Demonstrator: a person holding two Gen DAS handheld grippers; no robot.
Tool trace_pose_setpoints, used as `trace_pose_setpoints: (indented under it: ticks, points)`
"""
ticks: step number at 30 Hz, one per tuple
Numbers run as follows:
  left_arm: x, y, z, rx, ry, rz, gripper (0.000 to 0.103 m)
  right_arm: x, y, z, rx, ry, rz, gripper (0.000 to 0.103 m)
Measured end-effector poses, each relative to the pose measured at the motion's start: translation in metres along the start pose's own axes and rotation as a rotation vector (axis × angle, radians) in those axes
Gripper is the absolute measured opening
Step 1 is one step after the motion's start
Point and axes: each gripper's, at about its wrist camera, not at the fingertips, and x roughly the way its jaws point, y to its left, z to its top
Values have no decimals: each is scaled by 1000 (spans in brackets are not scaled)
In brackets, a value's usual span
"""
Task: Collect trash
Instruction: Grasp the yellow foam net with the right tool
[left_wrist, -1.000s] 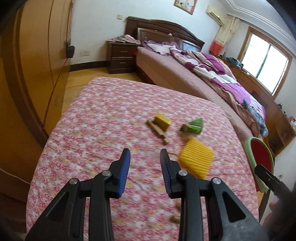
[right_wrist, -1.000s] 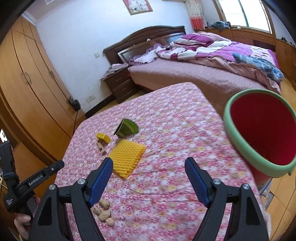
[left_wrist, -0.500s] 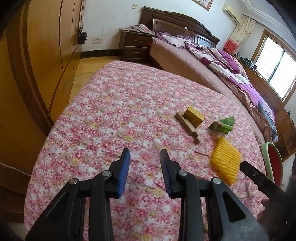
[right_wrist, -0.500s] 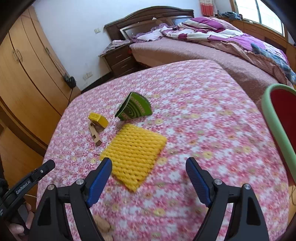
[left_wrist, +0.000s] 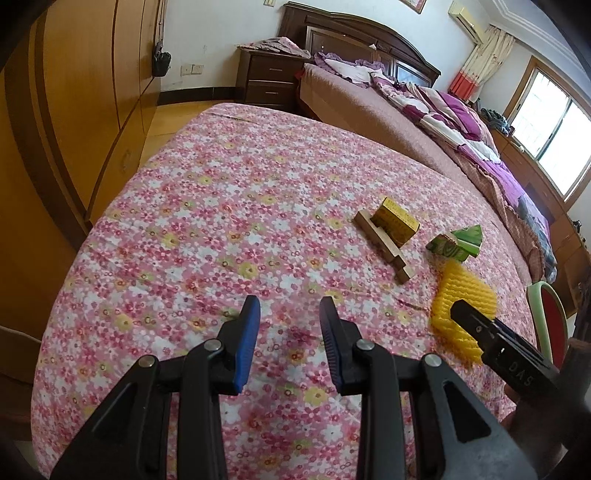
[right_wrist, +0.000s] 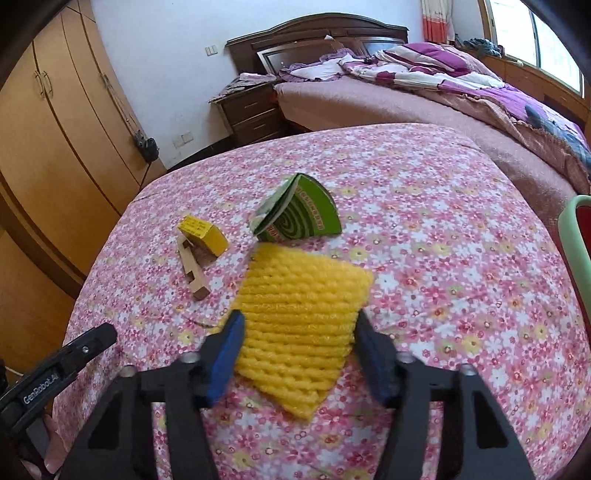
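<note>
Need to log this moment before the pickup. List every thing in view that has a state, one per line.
Yellow foam net: flat on the bedspread, between the right gripper's fingers.
Green box: crumpled, lying open.
Small yellow box: closed, leaning on the wooden piece.
Red bin: open, beside the bed.
Right gripper: closing around the net.
Left gripper: partly open, empty.

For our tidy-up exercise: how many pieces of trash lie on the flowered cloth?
4. The yellow foam net lies nearest, between the closing right gripper fingers; green box behind it; small yellow box and wooden piece to their left. Others may be hidden below the frame.
</note>
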Motion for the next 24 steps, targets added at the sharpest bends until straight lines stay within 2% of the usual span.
trace_pose_setpoints:
  ticks: [2, 3, 5, 6, 13, 17, 24]
  points:
    - [1, -3, 0, 2, 3, -2, 33, 0, 1, -1, -9, 3, 26, 37]
    - [2, -4, 0, 4, 5, -3, 33, 0, 1, -2, -11, 7, 43, 34]
    - [2, -9, -1, 12, 7, -5, 33, -2, 2, -4, -20, 4, 74, 19]
    - [2, -12, -1, 20, 7, -8, 33, -3, 5, -5, -27, 1, 87, 15]
    - [6, -36, 9, 62, 9, -37, 33, -29, -8, -6, -26, -68, 120, 13]
    - [16, -50, 18, 55, 32, -76, 39, -50, -29, -5, 6, -99, 101, 13]
    - [36, -84, 30, 112, 39, -67, 39, -72, -69, -3, 75, -163, 53, 13]
